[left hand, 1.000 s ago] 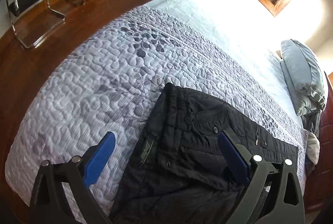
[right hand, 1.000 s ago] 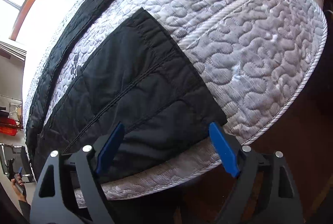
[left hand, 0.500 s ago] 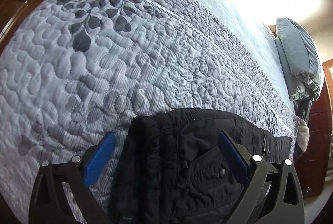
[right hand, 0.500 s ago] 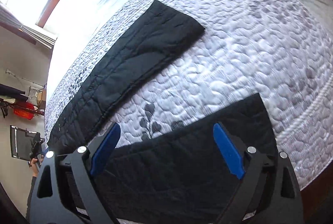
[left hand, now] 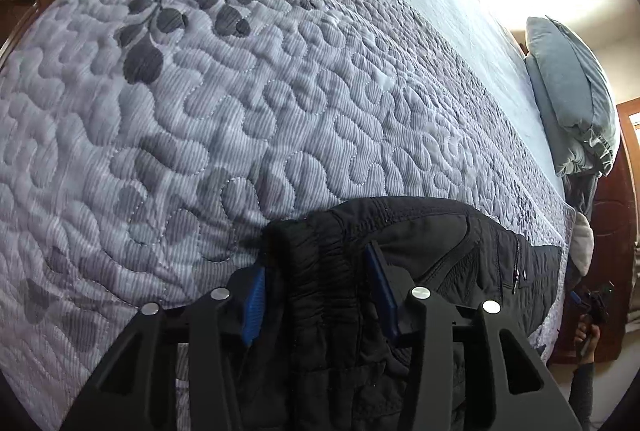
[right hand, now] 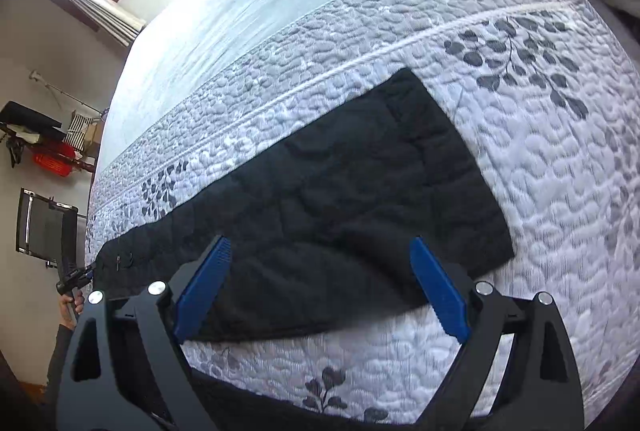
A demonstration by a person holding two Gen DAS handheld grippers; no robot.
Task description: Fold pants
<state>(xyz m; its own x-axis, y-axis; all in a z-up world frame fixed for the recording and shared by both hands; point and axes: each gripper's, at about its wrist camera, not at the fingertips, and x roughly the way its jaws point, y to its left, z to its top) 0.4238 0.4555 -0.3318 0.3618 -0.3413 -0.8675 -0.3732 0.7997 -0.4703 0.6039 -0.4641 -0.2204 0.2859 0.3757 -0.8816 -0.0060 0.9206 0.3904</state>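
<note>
We see black pants (right hand: 340, 215) lying along the bed (left hand: 200, 91) near its side edge, pillows (left hand: 572, 99) at the head, broad quilt beyond. Our left gripper (left hand: 316, 295), jaws just closing, pinches the bunched waistband (left hand: 320, 255); our right gripper (right hand: 320, 287) gapes over a leg.

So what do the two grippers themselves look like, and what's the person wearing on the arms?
Both match: the left gripper and right gripper have black angular frames with triangular cut-outs, round silver pivot pins, and flat blue finger pads, ribbed along the edges. No cables show. At the frame edges a dark sleeve covers the forearm behind each handle.
</note>
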